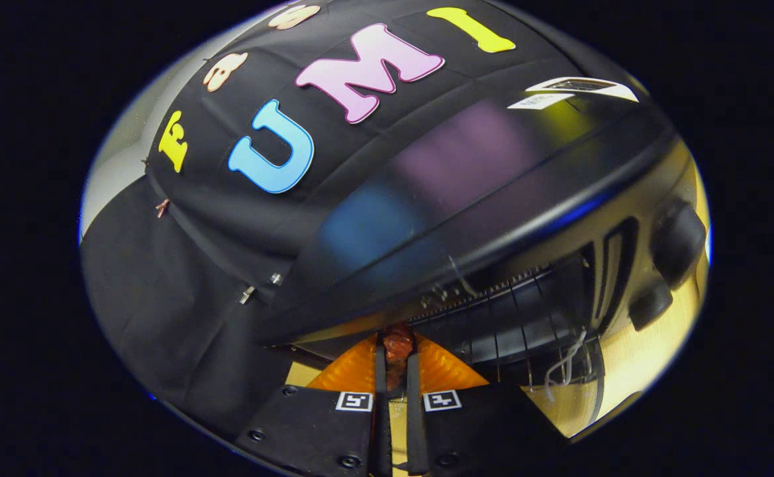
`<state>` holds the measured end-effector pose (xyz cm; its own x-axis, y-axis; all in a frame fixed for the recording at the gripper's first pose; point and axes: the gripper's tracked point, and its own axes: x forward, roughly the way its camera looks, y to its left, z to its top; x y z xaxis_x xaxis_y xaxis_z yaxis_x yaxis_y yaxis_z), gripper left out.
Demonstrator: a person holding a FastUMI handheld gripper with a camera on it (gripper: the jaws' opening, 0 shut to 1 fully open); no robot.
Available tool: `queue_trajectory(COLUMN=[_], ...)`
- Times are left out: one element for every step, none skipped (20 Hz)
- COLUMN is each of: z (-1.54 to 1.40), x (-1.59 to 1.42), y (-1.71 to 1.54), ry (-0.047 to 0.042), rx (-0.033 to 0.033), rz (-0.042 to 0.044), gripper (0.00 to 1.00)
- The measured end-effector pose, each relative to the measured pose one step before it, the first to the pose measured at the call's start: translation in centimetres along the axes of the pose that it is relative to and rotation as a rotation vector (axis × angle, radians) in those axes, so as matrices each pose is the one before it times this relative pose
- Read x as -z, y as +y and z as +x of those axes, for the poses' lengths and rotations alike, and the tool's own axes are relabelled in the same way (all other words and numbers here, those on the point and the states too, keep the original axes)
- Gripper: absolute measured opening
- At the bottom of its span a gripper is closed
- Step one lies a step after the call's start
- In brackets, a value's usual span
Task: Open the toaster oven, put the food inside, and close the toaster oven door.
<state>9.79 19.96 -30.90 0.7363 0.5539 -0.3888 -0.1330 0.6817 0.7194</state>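
A black toaster oven (492, 199) stands close ahead, seen tilted, with its glossy top above my fingers. Its front is open and the wire rack (519, 318) inside shows just beyond the fingertips. My gripper (396, 354) is shut on a small reddish-brown piece of food (398, 344), both fingers pressing on it. The food sits at the oven's opening, level with the rack's near edge. Two dark knobs (678, 242) sit on the oven's right-hand panel.
The oven rests on a light wooden table (638, 358). A thin wire piece (569, 361) of the rack pokes out near the opening. Black cloth of the booth wall (181, 285) hangs to the left and behind the oven.
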Motion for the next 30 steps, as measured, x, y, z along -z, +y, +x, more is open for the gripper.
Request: queue_trajectory(z=[0.251, 0.481, 0.276, -0.081, 0.018, 0.068, -0.531, -0.013, -0.238, -0.217, -0.413, -0.289, -0.298, -0.481, -0.462, -0.562, -0.513, -0.579, -0.607, -0.784, -0.817, -0.870, -0.983, -1.035, -1.015, -0.990, -0.892, -1.043, -0.930, -0.885], x=[-0.249, -0.239, 0.134, 0.057, -0.169, -0.252, -0.551, -0.181, -0.382, 0.281, 0.409, 0.225, 0.134, 0.087, -0.054, 0.152, 0.168, 0.289, 0.202, 0.090, -0.018, 0.074, 0.160, 0.050, -0.151, 0.080, 0.151, 0.062, 0.216, 0.306], y=[-0.283, -0.650, -0.669, -0.220, -0.750, -1.185, -1.102, -0.617, -0.205, 0.439, 0.093, 0.009, -0.042, 0.153, 0.057, 0.080, 0.061, -0.047, -0.053, -0.034, 0.093, 0.075, -0.001, -0.072, 0.132, 0.379, 0.199, 0.186, 0.117, 0.172], ry=[-0.00853, -0.00382, 0.00406, 0.00121, -0.00810, -0.01931, -0.01932, -0.01924, -0.01154, 0.01034, 0.01310, 0.01066, 0.00621, 0.00156, -0.00033, 0.00435, 0.00783, 0.01053, 0.01049, 0.00391, -0.00035, 0.00299, 0.00497, -0.00303, -0.00740, -0.00048, -0.00004, -0.00167, 0.00127, 0.00575], rx=[0.02239, 0.03762, 0.02759, 0.01400, 0.03556, 0.04448, 0.03951, 0.02592, -0.00103, -0.01146, -0.00439, 0.00203, 0.00219, -0.00242, -0.00103, -0.00229, -0.00341, 0.00082, 0.00093, 0.00272, 0.00002, 0.00371, 0.00837, 0.01399, 0.01001, 0.00702, 0.01084, 0.01463, 0.01689, 0.01246], rz=[-0.04449, -0.05006, -0.04367, -0.02486, -0.03058, -0.04018, -0.03821, -0.02563, -0.01045, 0.00133, -0.00408, -0.00686, -0.00613, 0.00162, 0.00288, 0.00354, -0.00442, -0.00451, -0.00139, -0.00009, 0.00038, -0.00489, -0.00657, -0.00497, 0.00225, 0.00571, 0.00130, -0.00276, -0.00500, 0.00155], gripper=[0.16, 0.19, 0.27, 0.34, 0.41, 0.49, 0.56, 0.60, 0.67, 0.75, 0.81, 0.84, 0.90, 0.92, 0.96, 0.98, 0.98, 0.98, 0.98, 0.98, 0.98, 0.98, 0.99, 0.98, 0.99, 0.98, 0.98, 0.98, 0.98, 0.98])
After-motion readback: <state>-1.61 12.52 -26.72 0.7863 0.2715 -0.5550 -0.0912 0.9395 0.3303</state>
